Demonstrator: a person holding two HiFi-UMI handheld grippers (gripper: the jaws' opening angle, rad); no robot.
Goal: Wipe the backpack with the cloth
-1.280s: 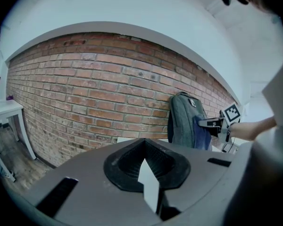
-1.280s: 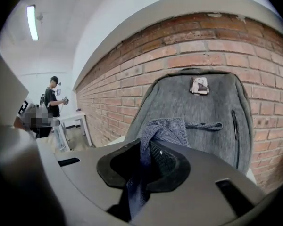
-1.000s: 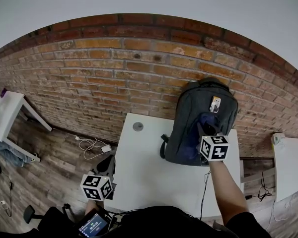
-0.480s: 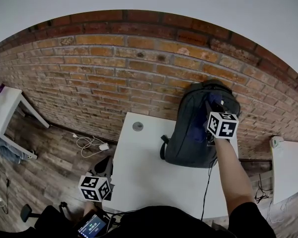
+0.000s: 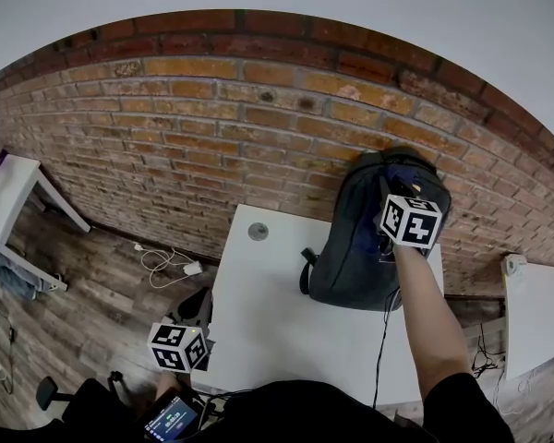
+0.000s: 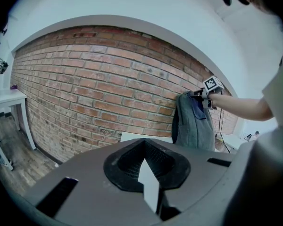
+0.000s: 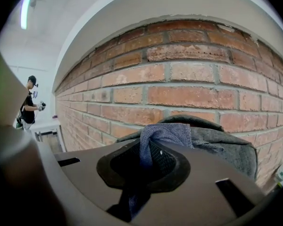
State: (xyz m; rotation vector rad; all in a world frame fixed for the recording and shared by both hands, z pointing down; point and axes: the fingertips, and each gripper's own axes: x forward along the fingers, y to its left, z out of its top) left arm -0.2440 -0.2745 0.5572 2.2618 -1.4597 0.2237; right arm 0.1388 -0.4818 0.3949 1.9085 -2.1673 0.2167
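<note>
A grey backpack stands upright on the white table and leans on the brick wall. My right gripper is at the backpack's top, shut on a blue cloth pressed against it. In the right gripper view the cloth bunches out of the right gripper onto the backpack's top edge. My left gripper hangs low off the table's front left corner, far from the backpack. In the left gripper view the left gripper looks shut and holds nothing; the backpack shows far ahead.
A brick wall runs behind the table. A round grommet sits near the table's back edge. Cables lie on the wooden floor at left. White tables stand at far left and far right. A distant person stands by a table.
My right gripper has slid the cloth up the backpack's front, from its lower middle to its top. The left gripper has stayed in place.
</note>
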